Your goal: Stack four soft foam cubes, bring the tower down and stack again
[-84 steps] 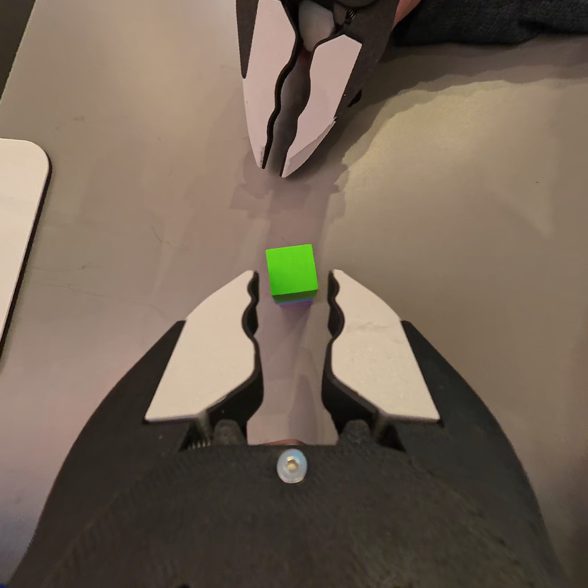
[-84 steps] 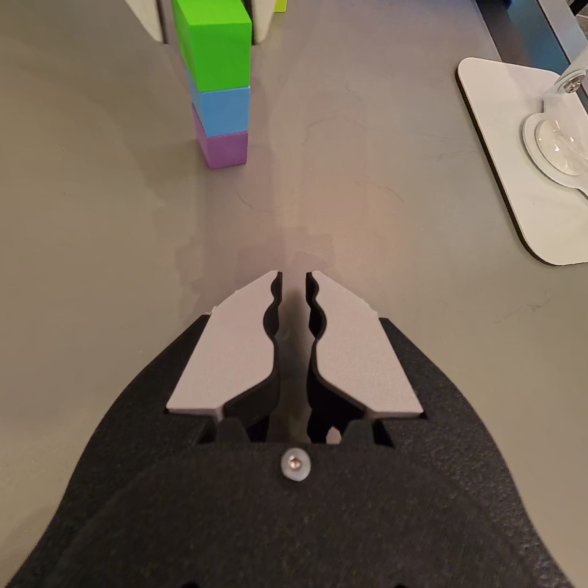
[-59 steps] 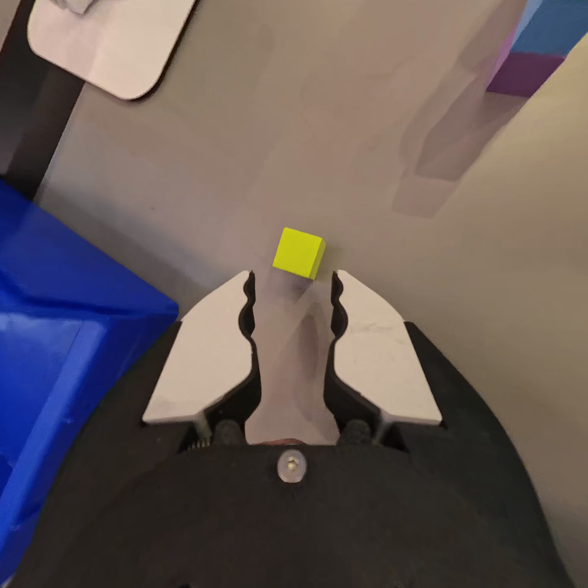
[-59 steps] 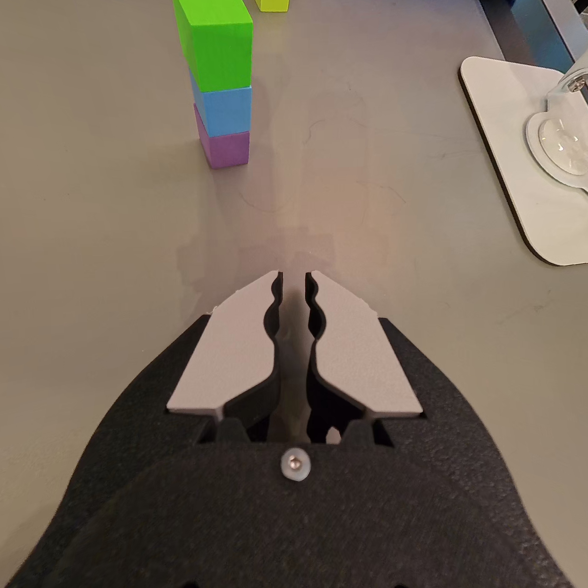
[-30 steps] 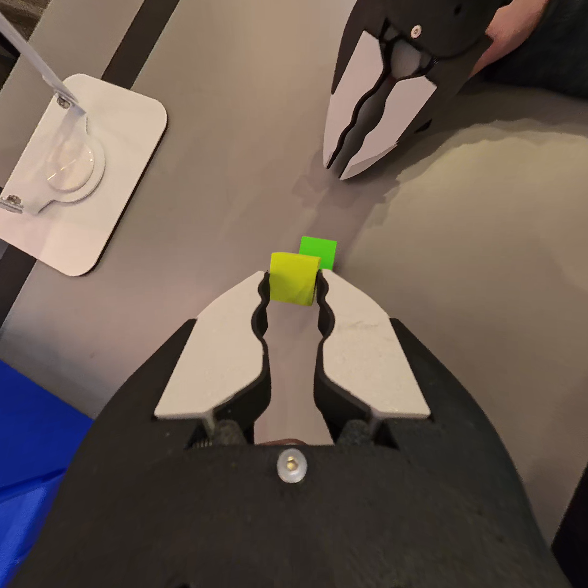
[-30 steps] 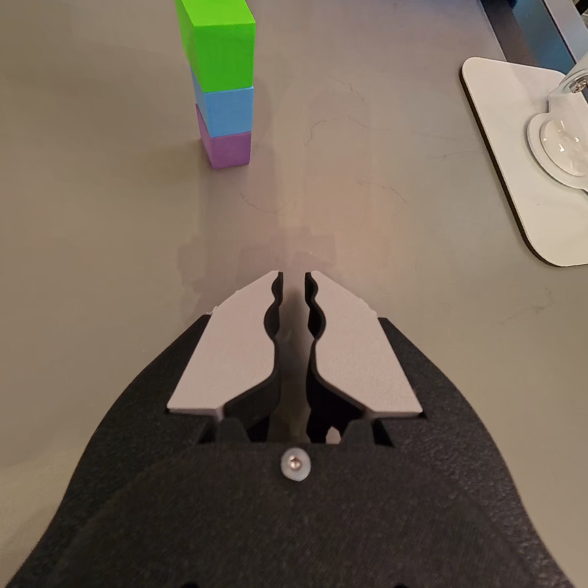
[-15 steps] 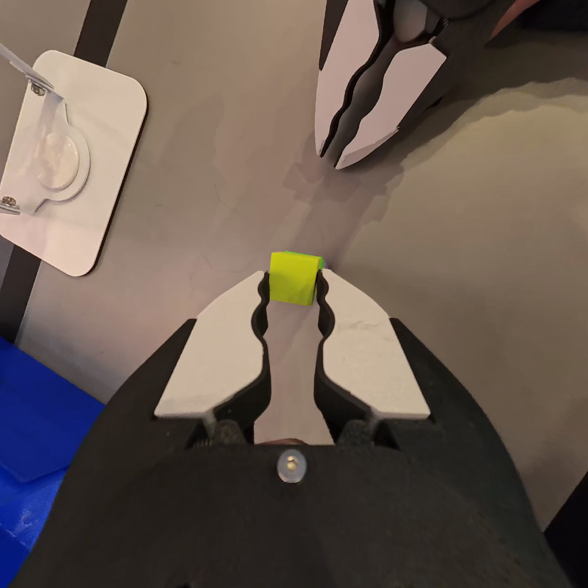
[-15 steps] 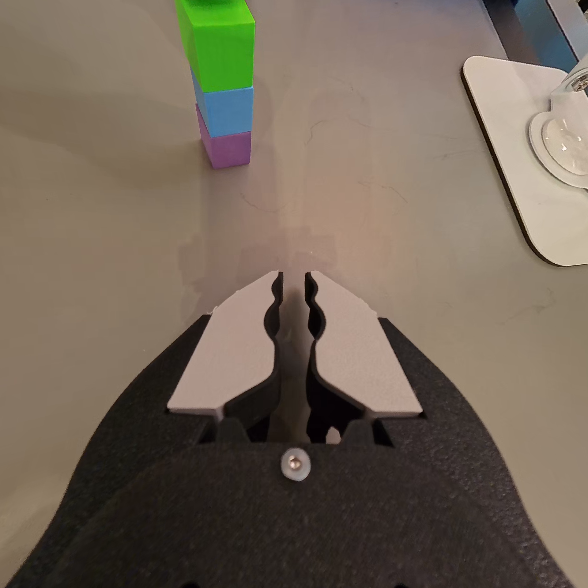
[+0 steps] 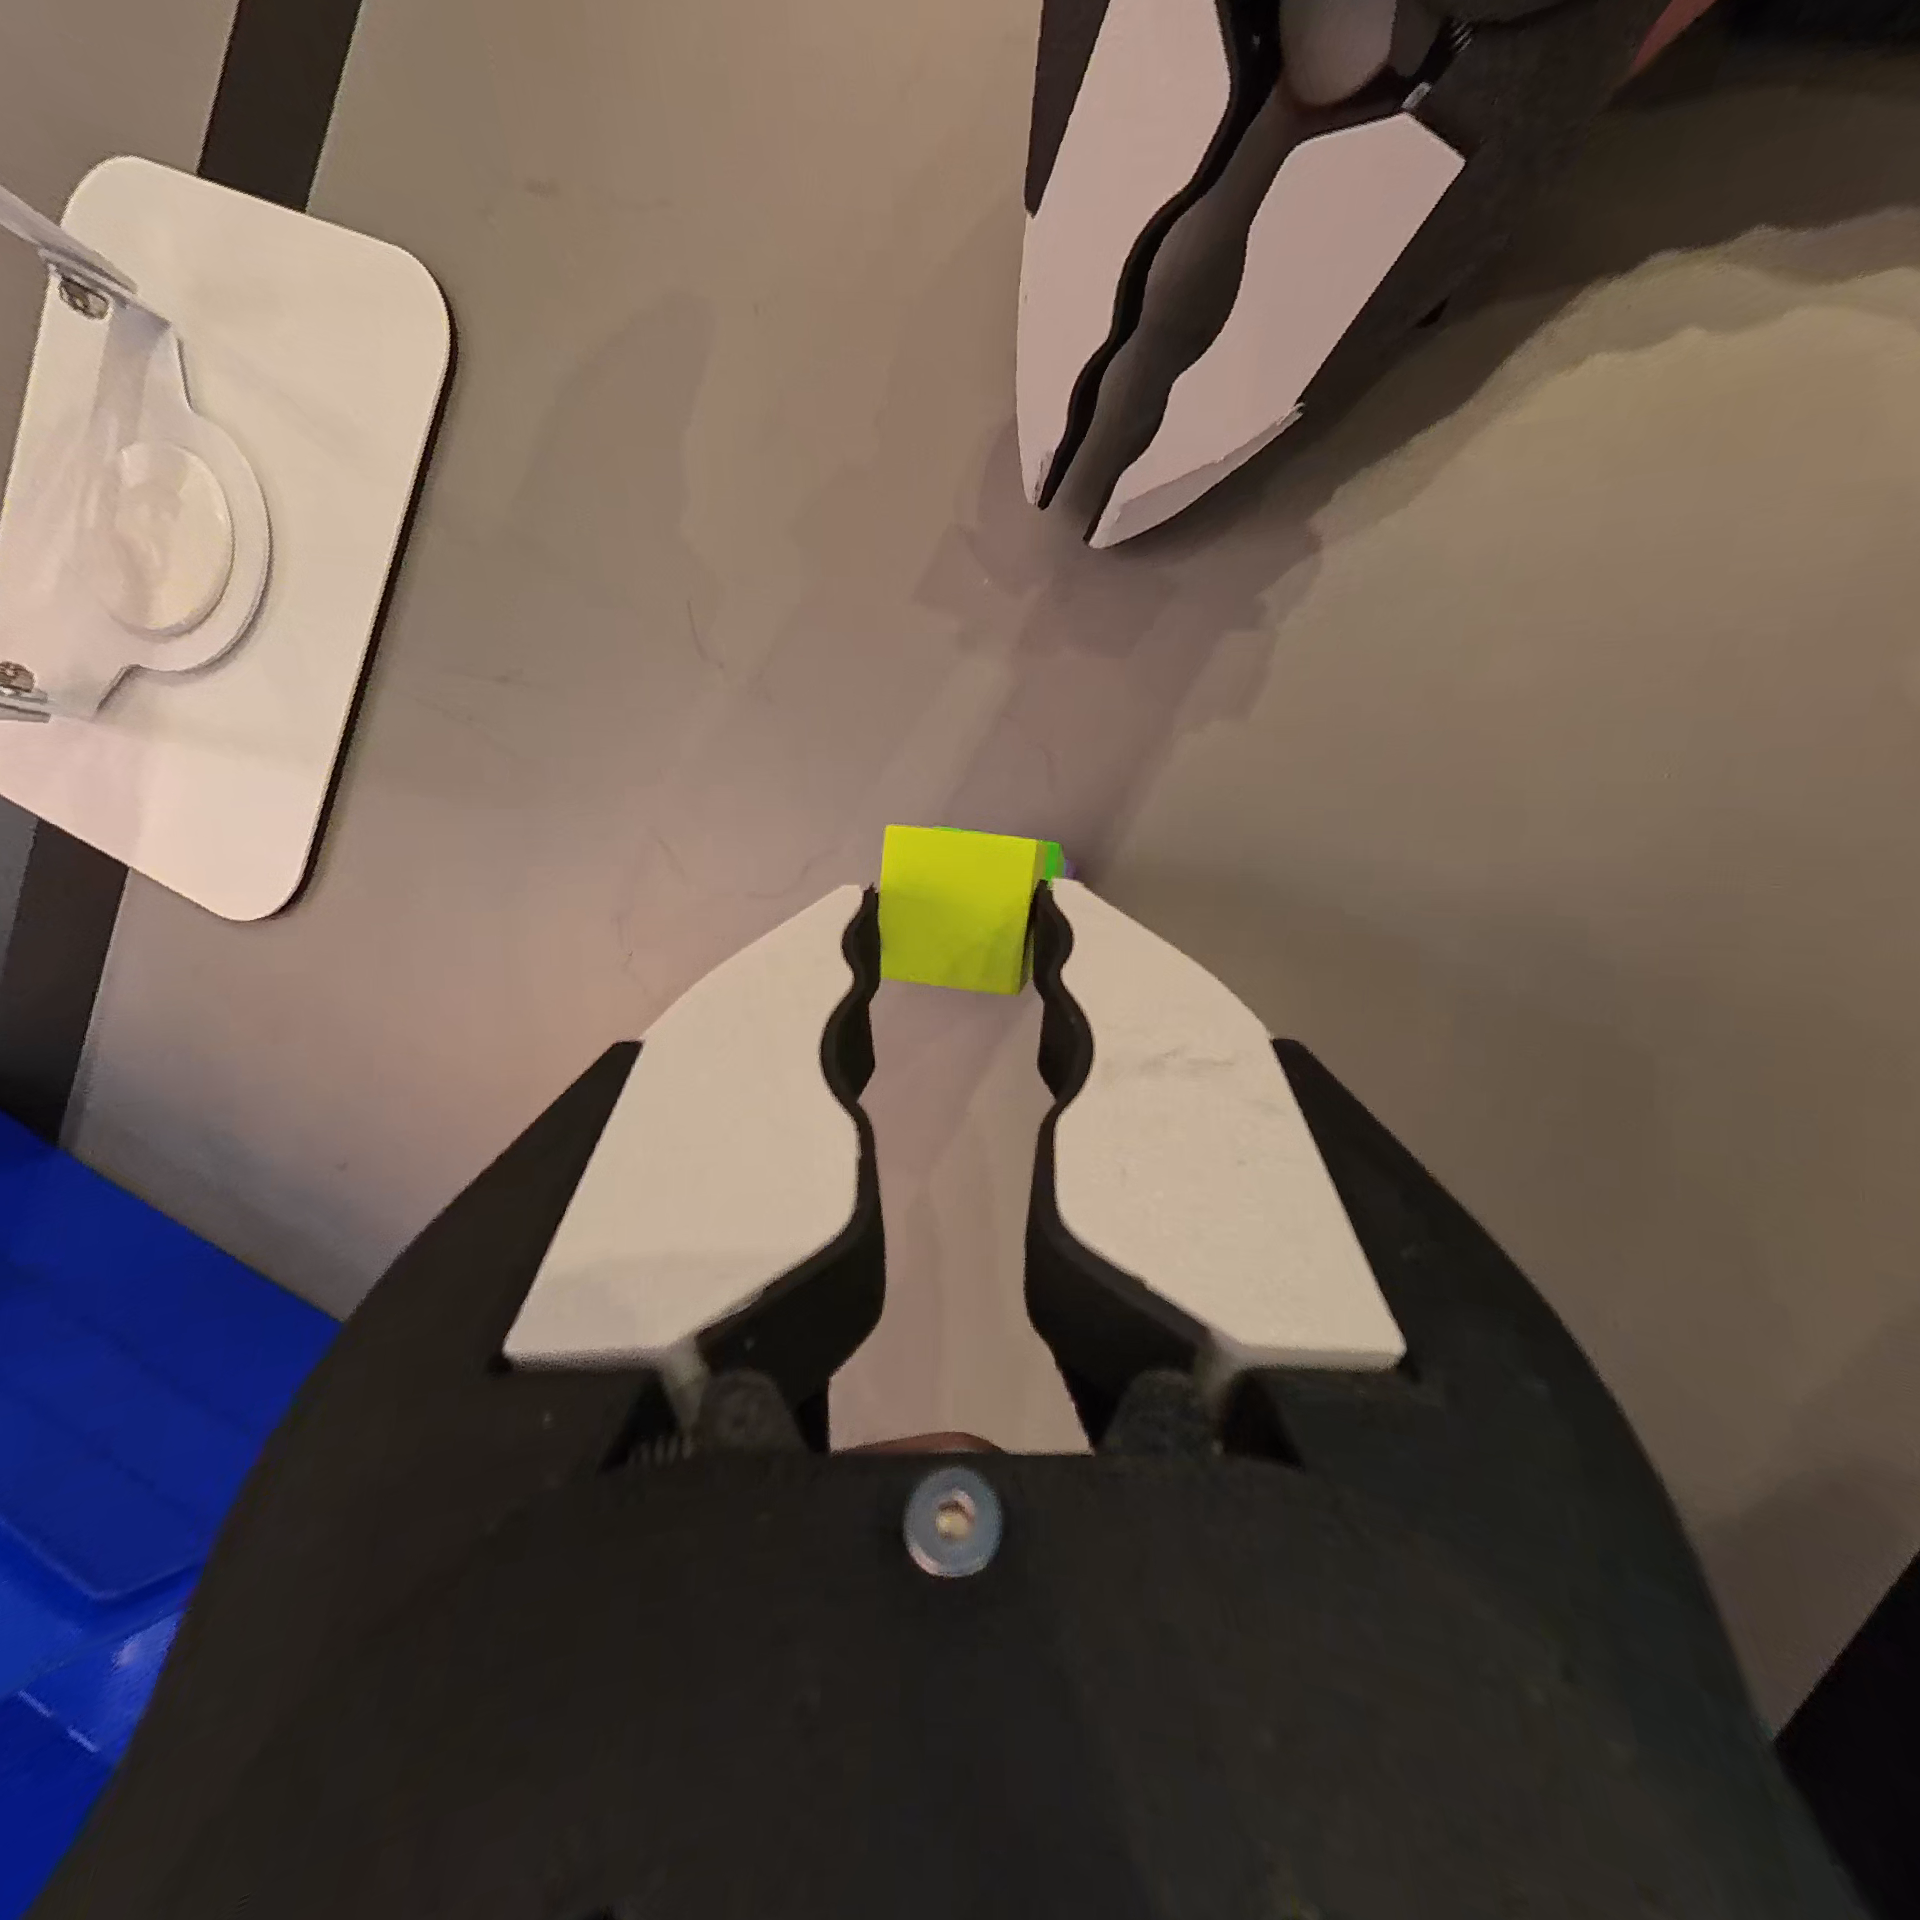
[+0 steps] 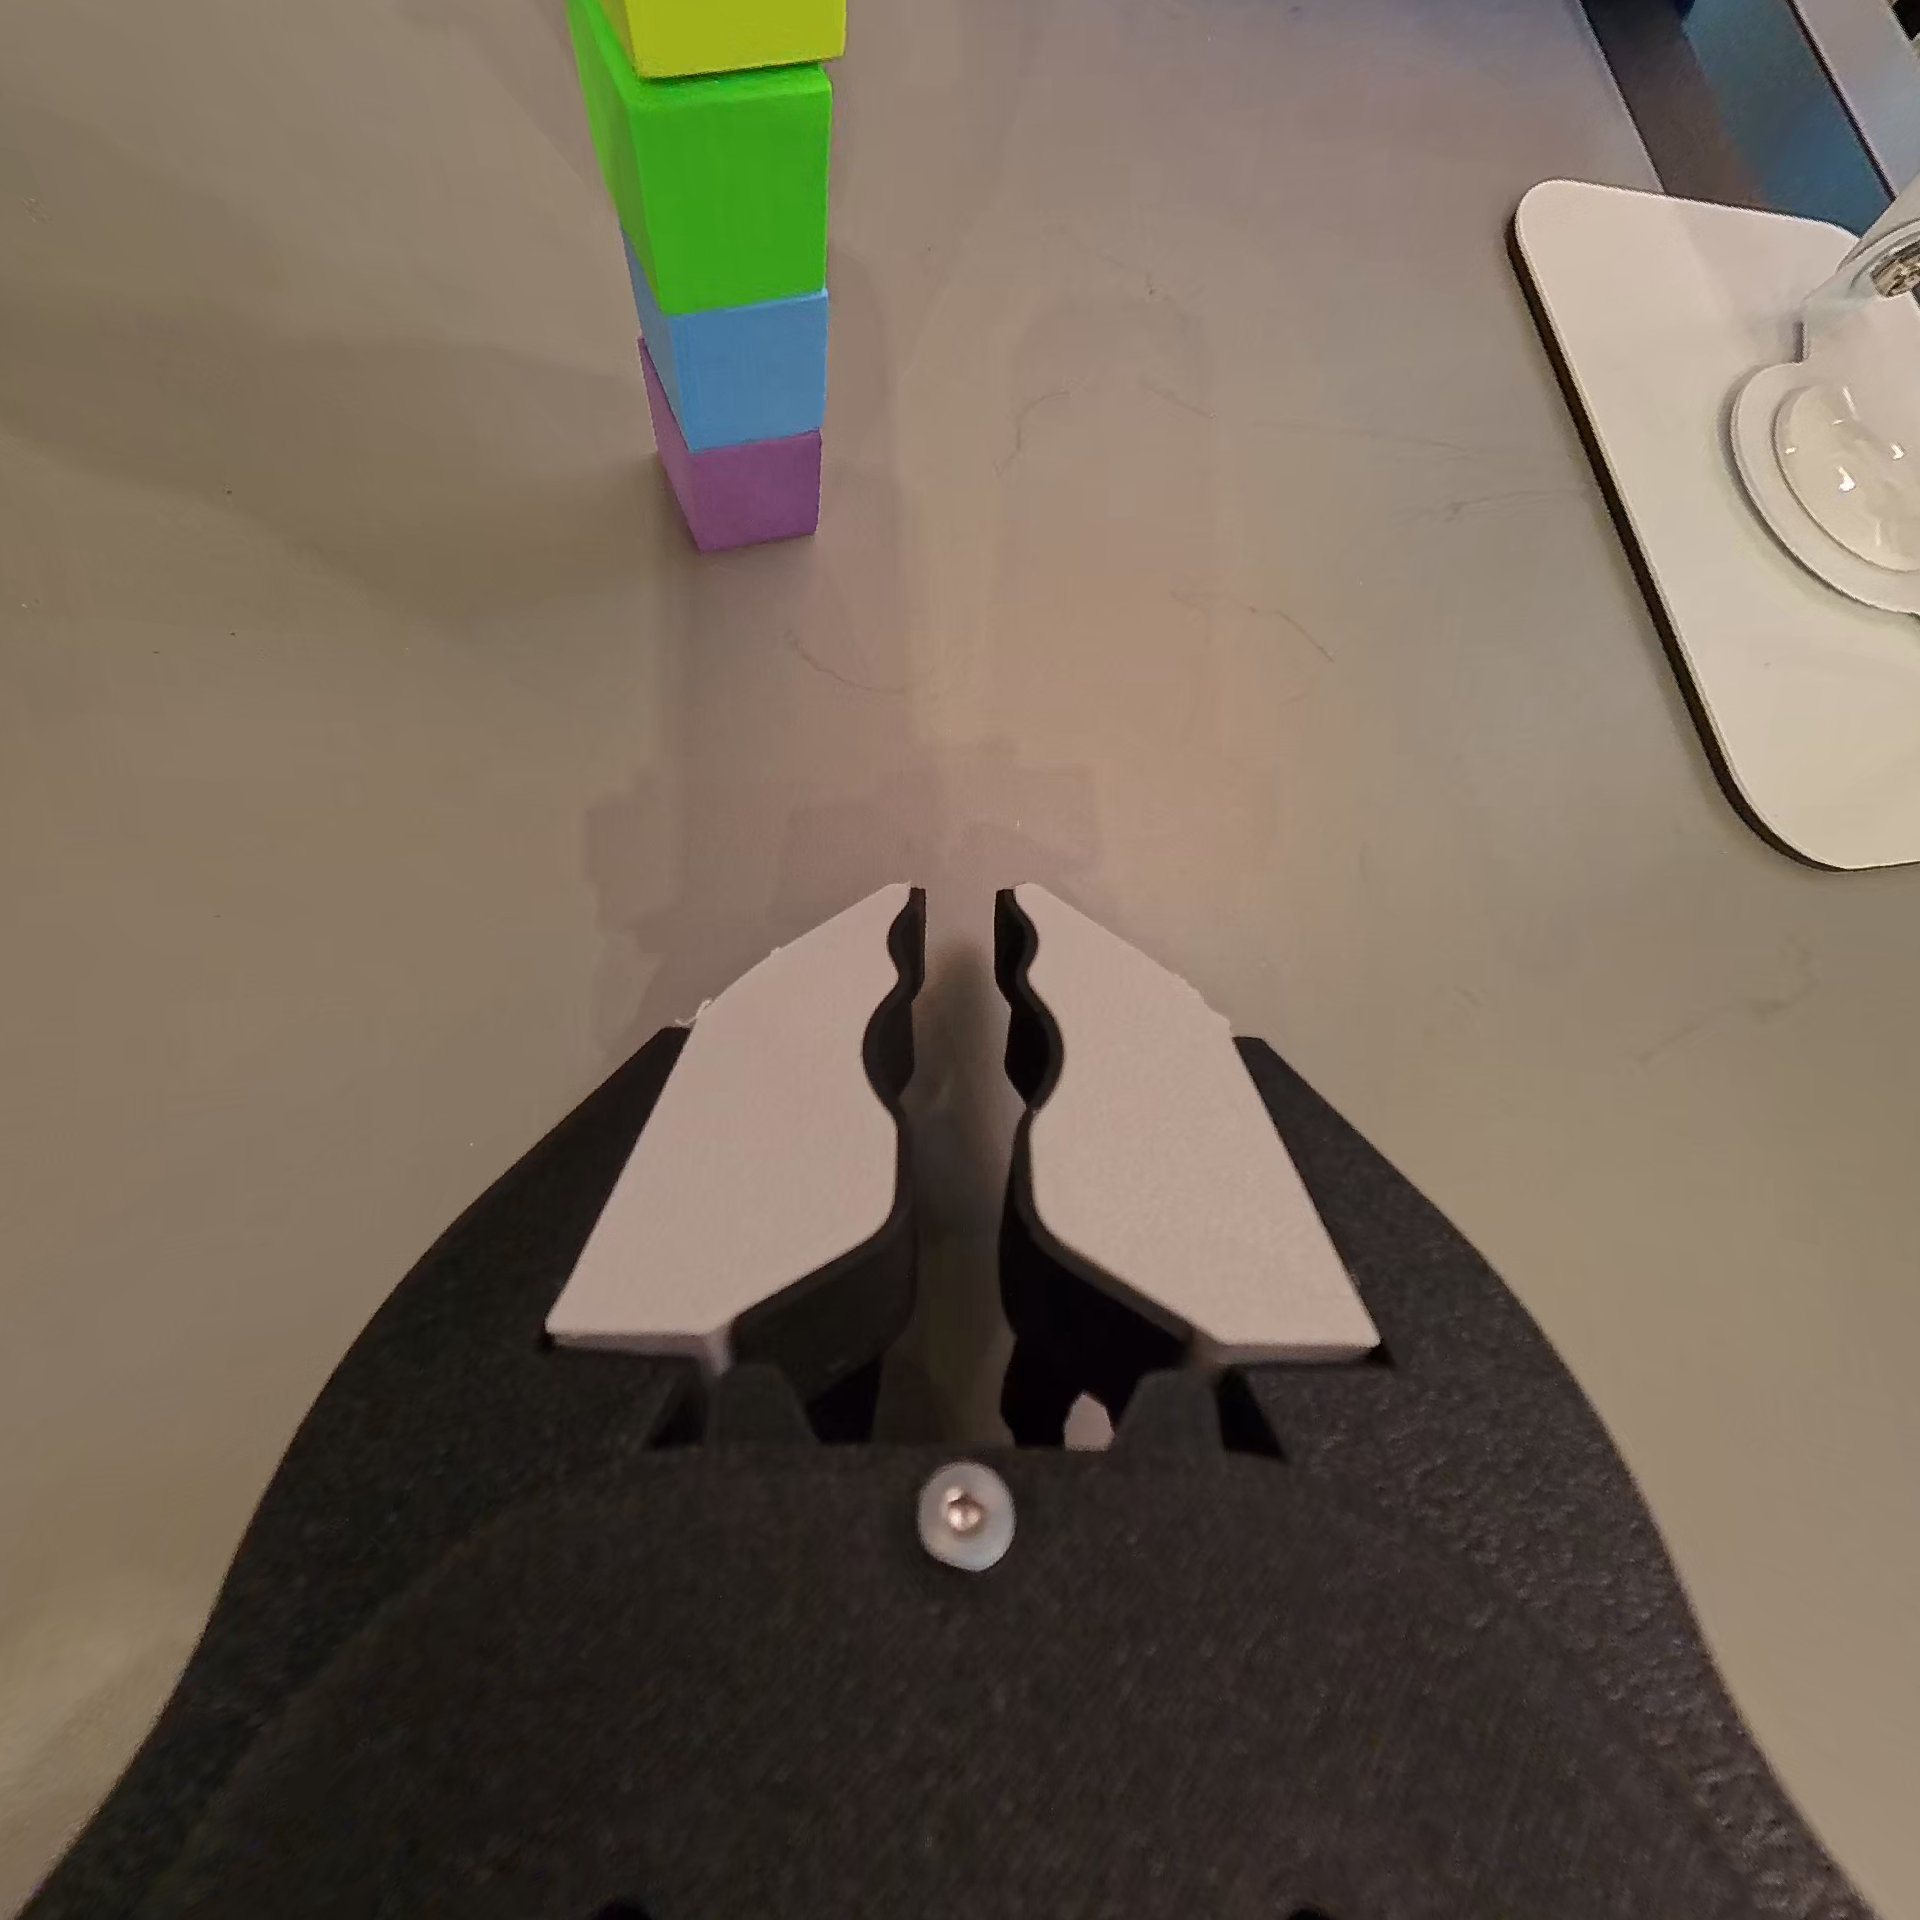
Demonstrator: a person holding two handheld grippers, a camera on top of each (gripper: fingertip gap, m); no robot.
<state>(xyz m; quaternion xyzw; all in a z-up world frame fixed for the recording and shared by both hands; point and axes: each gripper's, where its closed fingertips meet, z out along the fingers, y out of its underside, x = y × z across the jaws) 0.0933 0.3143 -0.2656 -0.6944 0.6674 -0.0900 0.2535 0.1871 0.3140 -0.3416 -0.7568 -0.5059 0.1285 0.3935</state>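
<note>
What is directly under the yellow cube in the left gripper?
The green cube, then blue cube and purple cube. Whether the yellow cube already rests on green is unclear.

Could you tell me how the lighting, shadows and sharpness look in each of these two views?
Left wrist view: dim warm light, a broad ragged shadow on the grey table at right, wide-angle bending at the edges. Right wrist view: sharp; the yellow-green foam cube topping the tower is cropped by the frame's top edge.

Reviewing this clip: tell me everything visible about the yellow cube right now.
The yellow cube is a small, matte yellow-green block, foam-like. The left gripper has both fingertips pressed on its sides. It sits level over the green cube, topping the tower; the right wrist view cuts off its upper part, and contact underneath is unclear.
</note>
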